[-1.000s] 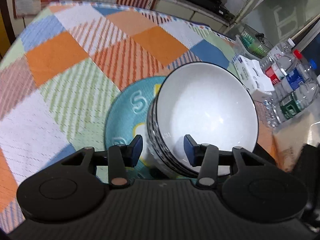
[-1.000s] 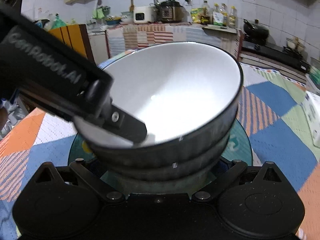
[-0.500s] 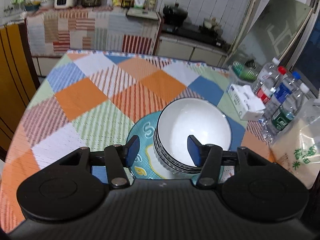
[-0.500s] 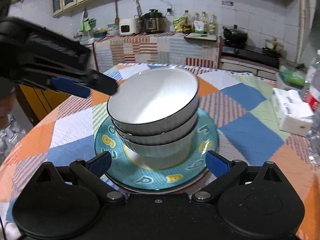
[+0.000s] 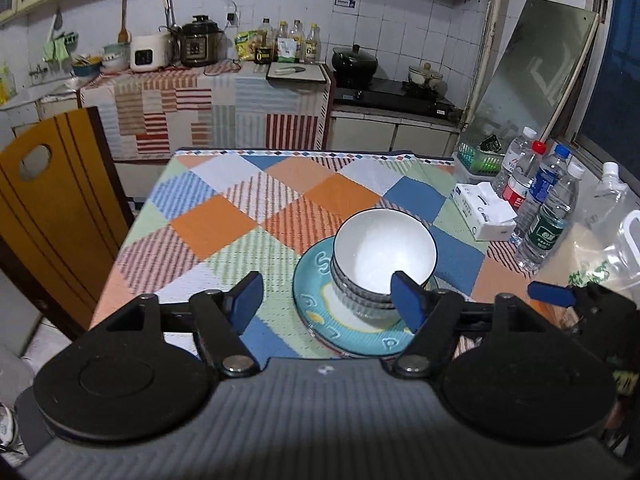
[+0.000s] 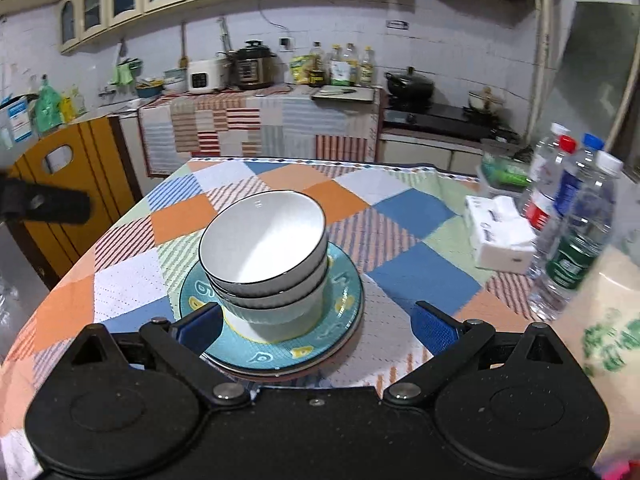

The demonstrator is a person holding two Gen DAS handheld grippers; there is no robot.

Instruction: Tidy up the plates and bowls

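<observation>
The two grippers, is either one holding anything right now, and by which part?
Nothing is held. The left gripper, jaws opening, and the right gripper, jaws wide, are both clear of the stacked bowls on the teal plate.

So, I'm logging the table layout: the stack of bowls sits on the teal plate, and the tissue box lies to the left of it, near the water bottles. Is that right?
Not quite. The stack of bowls does sit on the teal plate, but the tissue box lies to its right, not its left, next to the water bottles. The right wrist view shows this plainly.
</observation>
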